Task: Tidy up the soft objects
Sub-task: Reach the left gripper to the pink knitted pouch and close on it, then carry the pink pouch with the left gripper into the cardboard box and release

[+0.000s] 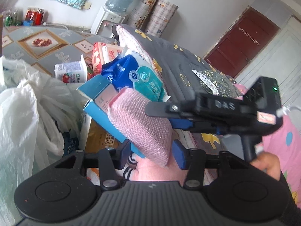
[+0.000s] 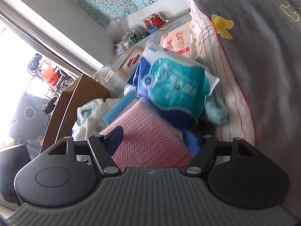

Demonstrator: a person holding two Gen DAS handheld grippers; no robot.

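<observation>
While pinching the pink knitted cloth (image 1: 143, 124) with both tools, keep the pull even to avoid stretching or dropping the soft weave. Judging by the pads pressed into either flank, treat the left gripper (image 1: 151, 146) as clenched on the cloth's near end. Treat the right gripper (image 2: 152, 131) as clenched across its middle, reaching in from the right in the left wrist view. Note the cloth's place: held between the two tools, just in front of the teal wet-wipe pack (image 1: 150, 82) and apparently touching the open blue carton (image 1: 97, 101). Lift a little before carrying anywhere, to clear that carton's flap and avoid dragging the wipes off the pile. Mind the grey quilted cushion (image 1: 180, 60) close on the right and the white plastic bags (image 1: 24, 103) crowding the left. Look for open room on the near right, over the pink bedsheet (image 1: 286, 131). Expect little room beyond the pile, packed with a strawberry milk carton (image 1: 71, 72) and a red-and-white wipes box (image 1: 107, 53).
</observation>
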